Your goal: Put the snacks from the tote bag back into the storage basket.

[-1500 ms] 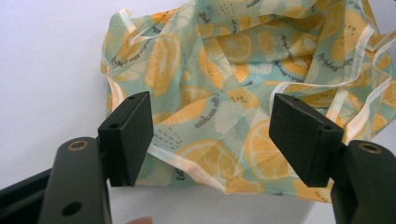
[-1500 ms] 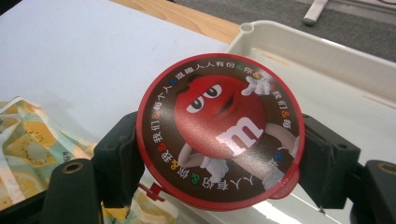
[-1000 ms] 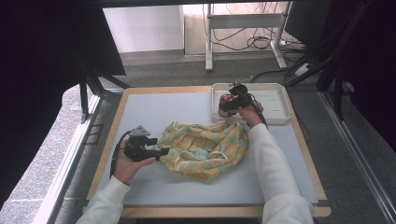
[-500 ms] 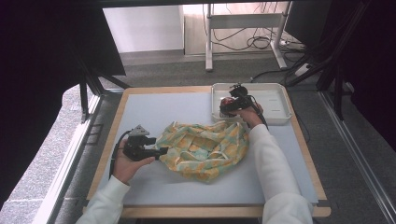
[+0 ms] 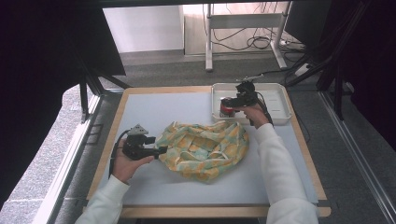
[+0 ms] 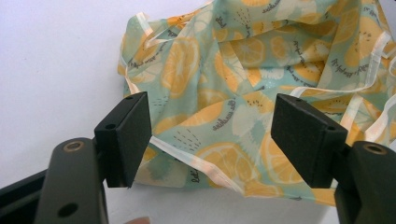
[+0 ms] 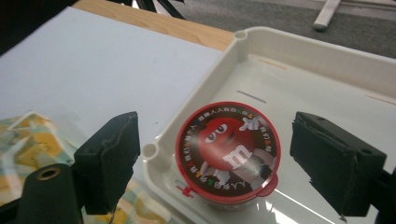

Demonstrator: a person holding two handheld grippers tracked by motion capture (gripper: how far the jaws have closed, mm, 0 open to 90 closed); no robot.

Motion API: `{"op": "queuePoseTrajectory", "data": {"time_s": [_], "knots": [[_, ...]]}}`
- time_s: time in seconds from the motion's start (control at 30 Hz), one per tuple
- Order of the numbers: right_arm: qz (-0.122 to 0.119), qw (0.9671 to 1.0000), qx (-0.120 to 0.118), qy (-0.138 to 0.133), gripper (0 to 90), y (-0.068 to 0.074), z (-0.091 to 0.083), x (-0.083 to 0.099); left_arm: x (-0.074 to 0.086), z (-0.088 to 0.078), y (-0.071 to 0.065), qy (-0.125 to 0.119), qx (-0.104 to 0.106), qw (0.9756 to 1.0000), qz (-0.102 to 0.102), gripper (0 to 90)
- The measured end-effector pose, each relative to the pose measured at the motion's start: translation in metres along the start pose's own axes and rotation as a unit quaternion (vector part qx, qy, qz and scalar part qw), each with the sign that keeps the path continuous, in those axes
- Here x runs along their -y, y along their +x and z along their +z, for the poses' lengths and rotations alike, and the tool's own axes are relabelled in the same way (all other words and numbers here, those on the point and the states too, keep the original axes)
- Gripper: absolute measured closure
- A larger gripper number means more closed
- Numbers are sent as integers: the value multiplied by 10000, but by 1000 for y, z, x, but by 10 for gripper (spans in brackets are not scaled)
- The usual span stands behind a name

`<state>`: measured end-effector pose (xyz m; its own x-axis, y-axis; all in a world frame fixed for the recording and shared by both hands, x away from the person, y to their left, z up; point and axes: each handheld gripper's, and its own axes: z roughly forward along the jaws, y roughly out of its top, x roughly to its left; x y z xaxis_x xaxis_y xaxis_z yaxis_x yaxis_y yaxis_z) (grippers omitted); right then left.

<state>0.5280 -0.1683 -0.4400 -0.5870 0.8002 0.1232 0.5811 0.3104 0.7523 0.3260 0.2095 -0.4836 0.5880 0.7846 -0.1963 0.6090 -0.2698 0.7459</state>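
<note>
The step in hand appears to be the pick-up of the candy tub point(image 7: 228, 153), a round container with a red printed lid that stands in the near left corner of the white tray point(image 5: 280, 100) at the far right of the counter point(image 5: 140, 112). The right hand-held gripper point(image 5: 227, 103) hovers over the tub with its jaws spread wide on either side of the lid and touching nothing. The left hand-held gripper point(image 5: 161, 150) is held at the left edge of the fabric bag point(image 5: 205, 149), a citrus-print cloth bag lying crumpled at the middle of the counter; in the left gripper view its jaws also stand wide, with the hem of the bag point(image 6: 196, 163) between them but not pinched. The next move likely calls for lowering the right hand-held gripper until the jaws bracket the tub wall below the lid rim, then closing squarely so that the round body does not slip; the tray wall just beside the tub leaves little room for the near jaw. The left hand-held gripper will probably need to close on the hem and lift it to open the bag mouth. Compared with the earlier frames, little differs: both hands, the bag and the tub occupy practically the same positions.
</note>
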Motion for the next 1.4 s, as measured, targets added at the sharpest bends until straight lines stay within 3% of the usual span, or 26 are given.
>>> {"op": "queuePoseTrajectory", "data": {"time_s": [0.37, 0.63, 0.93, 1.03, 1.3, 1.4], "knots": [[-244, 9981, -506, -234, 203, 13, -29, 12, 2, -6, 2, -54, -71, 10000, -11, 291], [-370, 9957, -584, -615, 234, 28, -62, 31, 3, -10, 5, -102, -105, 9999, -67, 290], [-498, 9925, -724, -846, 232, 49, -101, 57, 2, -12, 2, -156, 16, 9999, -61, 286], [-553, 9926, -652, -857, 232, 53, -112, 69, 3, -13, 3, -166, 9, 9999, -50, 285], [-497, 9911, -748, -987, 232, 54, -134, 100, 3, -13, 4, -154, -24, 9999, -51, 285], [-489, 9929, -676, -847, 233, 51, -134, 113, 3, -13, 5, -141, -31, 9999, -41, 286]]}}
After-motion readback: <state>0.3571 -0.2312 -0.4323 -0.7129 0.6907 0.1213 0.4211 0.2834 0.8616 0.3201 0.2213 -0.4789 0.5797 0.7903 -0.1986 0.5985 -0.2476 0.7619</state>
